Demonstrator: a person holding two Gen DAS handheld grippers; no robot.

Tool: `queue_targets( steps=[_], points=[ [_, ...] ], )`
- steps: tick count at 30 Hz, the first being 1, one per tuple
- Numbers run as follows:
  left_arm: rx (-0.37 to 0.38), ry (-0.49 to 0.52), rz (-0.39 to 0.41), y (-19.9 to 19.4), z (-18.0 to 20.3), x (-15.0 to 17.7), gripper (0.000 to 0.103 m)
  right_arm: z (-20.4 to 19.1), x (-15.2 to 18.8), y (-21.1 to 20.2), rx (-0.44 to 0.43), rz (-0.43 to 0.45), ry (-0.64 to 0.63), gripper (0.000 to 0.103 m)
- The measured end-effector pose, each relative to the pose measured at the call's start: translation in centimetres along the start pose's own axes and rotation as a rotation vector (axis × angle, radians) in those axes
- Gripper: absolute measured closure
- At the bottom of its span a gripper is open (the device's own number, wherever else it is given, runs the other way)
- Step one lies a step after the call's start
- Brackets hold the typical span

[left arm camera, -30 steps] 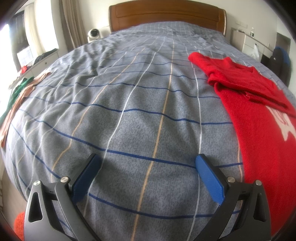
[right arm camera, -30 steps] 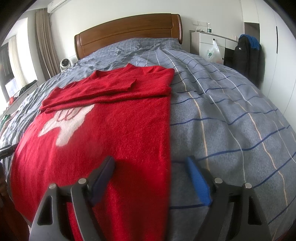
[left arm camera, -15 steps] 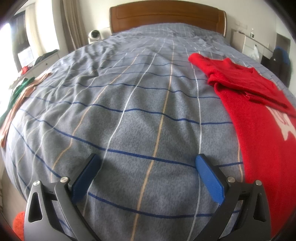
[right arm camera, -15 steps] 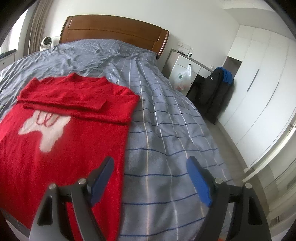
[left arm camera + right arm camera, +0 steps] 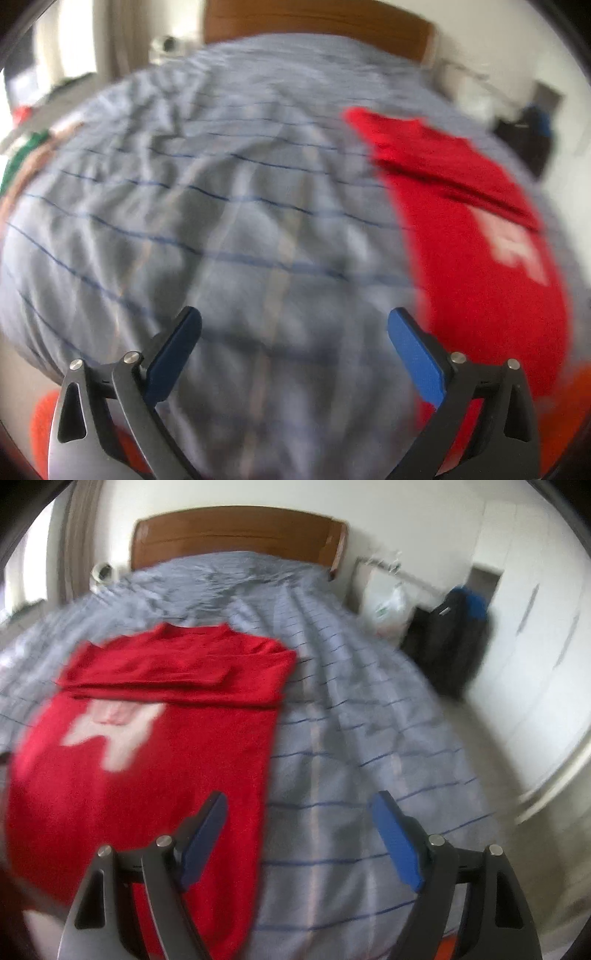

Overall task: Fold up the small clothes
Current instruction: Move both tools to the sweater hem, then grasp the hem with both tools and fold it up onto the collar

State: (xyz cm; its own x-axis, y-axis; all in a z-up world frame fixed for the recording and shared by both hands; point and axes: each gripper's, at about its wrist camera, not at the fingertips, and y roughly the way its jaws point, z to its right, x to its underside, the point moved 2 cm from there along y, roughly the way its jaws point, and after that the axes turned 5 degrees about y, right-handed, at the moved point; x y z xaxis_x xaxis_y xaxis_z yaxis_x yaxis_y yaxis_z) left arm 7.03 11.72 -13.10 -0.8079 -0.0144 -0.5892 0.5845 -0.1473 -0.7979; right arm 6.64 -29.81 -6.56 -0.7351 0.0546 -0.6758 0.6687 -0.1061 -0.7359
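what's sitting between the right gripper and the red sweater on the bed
Nothing visible. The right gripper hangs open above the bedspread, with the red sweater lying flat just beneath and left of it, its top already folded down.

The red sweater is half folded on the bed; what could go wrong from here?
1. The red sweater reaches the near bed edge, so a pull there might drag it off the gray bedspread.
2. Both the right gripper and left gripper are open and empty; a careless pinch could catch bedspread too.
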Motion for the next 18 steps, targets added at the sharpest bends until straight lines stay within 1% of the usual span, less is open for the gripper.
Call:
queue_targets(
  steps=[1, 2, 4, 5, 6, 7, 8, 11, 13, 14, 15, 16, 17, 18],
  points=[
    [0.050, 0.020, -0.023, -0.5, 0.6, 0.7, 0.002, 0.3, 0.4, -0.2, -0.043, -0.024, 0.015, 0.023],
    [0.099, 0.053, -0.061, -0.7, 1.5, 1.6, 0.002, 0.8, 1.1, -0.4, -0.127, -0.078, 0.048, 0.023],
    [0.160, 0.095, -0.108, -0.4, 3.1, 2.9, 0.002, 1.1, 2.7, -0.1, -0.247, -0.177, 0.110, 0.023],
    [0.181, 0.109, -0.122, -0.1, 3.7, 3.3, 0.002, 1.1, 4.0, 0.5, -0.323, -0.252, 0.163, 0.023],
    [0.205, 0.126, -0.138, 0.3, 4.5, 3.6, 0.002, 1.0, 5.0, 1.1, -0.368, -0.297, 0.200, 0.023],
    [0.213, 0.141, -0.148, 0.7, 5.0, 3.9, 0.002, 0.9, 5.9, 1.6, -0.409, -0.334, 0.238, 0.023],
    [0.211, 0.162, -0.163, 1.3, 5.7, 4.0, 0.004, 0.8, 6.8, 2.2, -0.434, -0.359, 0.270, 0.023],
    [0.220, 0.214, -0.200, 2.4, 7.2, 4.3, 0.015, 0.1, 8.5, 3.4, -0.432, -0.380, 0.290, 0.025],
    [0.204, 0.239, -0.208, 2.8, 7.6, 4.3, 0.018, -0.4, 9.2, 4.0, -0.453, -0.398, 0.282, 0.032],
    [0.192, 0.251, -0.210, 3.0, 7.8, 4.2, 0.024, -0.6, 9.3, 4.1, -0.462, -0.406, 0.282, 0.033],
    [0.184, 0.255, -0.214, 3.1, 7.8, 4.2, 0.035, -0.5, 9.5, 4.3, -0.469, -0.407, 0.286, 0.035],
    [0.179, 0.254, -0.219, 3.1, 8.1, 4.6, 0.043, -0.5, 9.5, 4.3, -0.477, -0.406, 0.291, 0.040],
    [0.182, 0.244, -0.227, 3.3, 8.0, 4.5, 0.065, -0.4, 9.2, 4.5, -0.483, -0.407, 0.297, 0.046],
    [0.188, 0.226, -0.236, 3.5, 7.8, 4.4, 0.089, -0.3, 9.2, 4.7, -0.477, -0.412, 0.301, 0.071]
  ],
)
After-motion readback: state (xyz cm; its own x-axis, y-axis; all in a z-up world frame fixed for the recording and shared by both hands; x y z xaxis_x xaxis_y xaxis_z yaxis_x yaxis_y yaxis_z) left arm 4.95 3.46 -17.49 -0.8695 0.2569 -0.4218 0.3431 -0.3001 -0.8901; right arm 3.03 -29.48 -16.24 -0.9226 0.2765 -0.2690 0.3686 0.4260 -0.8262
